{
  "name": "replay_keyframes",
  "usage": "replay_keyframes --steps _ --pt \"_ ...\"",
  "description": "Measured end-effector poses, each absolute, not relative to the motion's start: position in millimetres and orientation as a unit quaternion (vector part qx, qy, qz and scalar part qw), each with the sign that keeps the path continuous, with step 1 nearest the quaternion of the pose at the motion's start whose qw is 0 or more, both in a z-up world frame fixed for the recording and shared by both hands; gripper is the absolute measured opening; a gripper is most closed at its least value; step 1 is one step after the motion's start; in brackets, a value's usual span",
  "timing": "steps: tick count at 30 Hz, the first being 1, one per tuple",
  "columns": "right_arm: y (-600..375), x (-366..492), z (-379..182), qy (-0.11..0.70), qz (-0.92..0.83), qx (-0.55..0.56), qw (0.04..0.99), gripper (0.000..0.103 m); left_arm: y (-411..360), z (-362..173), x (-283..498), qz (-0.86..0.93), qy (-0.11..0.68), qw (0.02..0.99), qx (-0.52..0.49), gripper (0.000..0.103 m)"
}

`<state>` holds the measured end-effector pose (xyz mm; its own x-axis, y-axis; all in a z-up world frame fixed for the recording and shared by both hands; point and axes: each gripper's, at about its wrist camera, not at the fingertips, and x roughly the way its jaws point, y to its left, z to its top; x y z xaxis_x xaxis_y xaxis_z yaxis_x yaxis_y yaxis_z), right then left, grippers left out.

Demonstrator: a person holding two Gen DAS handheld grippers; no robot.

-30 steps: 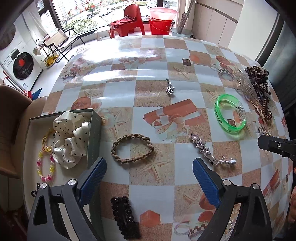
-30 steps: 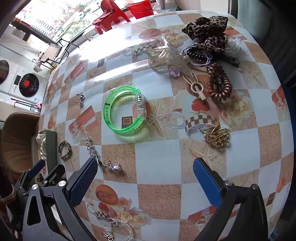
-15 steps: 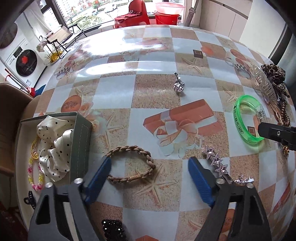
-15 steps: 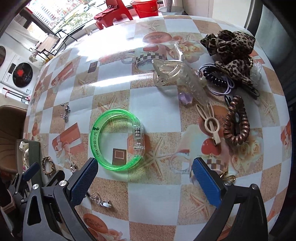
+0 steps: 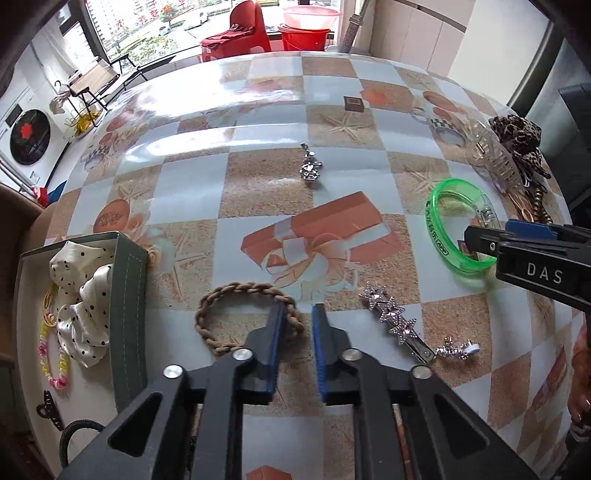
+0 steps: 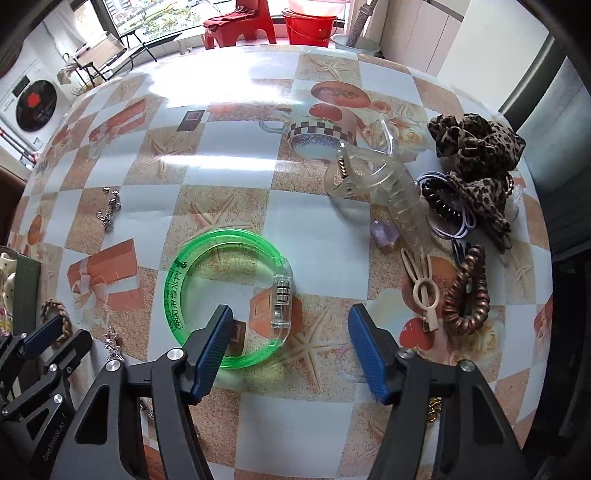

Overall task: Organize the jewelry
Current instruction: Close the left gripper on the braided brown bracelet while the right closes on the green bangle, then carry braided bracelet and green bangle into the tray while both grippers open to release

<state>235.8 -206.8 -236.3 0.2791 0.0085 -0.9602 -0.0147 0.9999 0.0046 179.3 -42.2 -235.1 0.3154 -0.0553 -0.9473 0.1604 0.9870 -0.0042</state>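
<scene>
**Bracelets under both grippers on a checked table**

Bracelets are the focus here. The braided brown bracelet (image 5: 243, 317) lies flat on the patterned table (image 5: 258, 192), just beside the grey box (image 5: 129, 306), and the left gripper (image 5: 298, 325) points steeply down with its blue pads pressed together on the bracelet's right-hand strand. The green plastic bangle (image 6: 225, 295) lies further to the right on the same table. The right gripper (image 6: 290, 347) hangs over it, jaws closing: one blue pad sits inside the ring, the other well outside it, and the bangle's clear clasp section lies between them, not yet pinched.

Between the two bracelets rests a silver star hair clip (image 5: 395, 321), with a small silver charm (image 5: 310, 168) farther back. The box already holds a polka-dot scrunchie (image 5: 81, 295) and a bead bracelet (image 5: 51, 362) in pink and yellow. At the table's far right lie a clear claw clip (image 6: 391, 188), a leopard-print scrunchie (image 6: 476, 151), a brown spiral hair tie (image 6: 467, 295) and a beige clip (image 6: 424, 291). Beyond the table stand a red chair (image 5: 243, 29) and a red bucket (image 5: 306, 33).
</scene>
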Motion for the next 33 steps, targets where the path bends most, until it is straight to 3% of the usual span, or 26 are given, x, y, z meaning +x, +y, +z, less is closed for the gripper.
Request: replay_keyframes --steps 1,5,22,33 --pt "-206 235 -235 0.599 0.007 -0.003 0.801 0.057 -44 -235 178 -0.069 0.582 0.809 0.045 0.011" --pt "-200 235 -232 0.594 0.009 0.005 0.804 0.011 -40 -229 173 -0.085 0.579 0.81 0.029 0.01" --pt "-238 182 -198 0.582 0.042 0.106 0.805 0.011 -19 -173 145 -0.125 0.546 0.828 -0.015 0.01" --pt "-204 177 -177 0.581 0.066 0.111 0.804 0.011 13 -139 123 -0.116 0.52 0.845 -0.037 0.01"
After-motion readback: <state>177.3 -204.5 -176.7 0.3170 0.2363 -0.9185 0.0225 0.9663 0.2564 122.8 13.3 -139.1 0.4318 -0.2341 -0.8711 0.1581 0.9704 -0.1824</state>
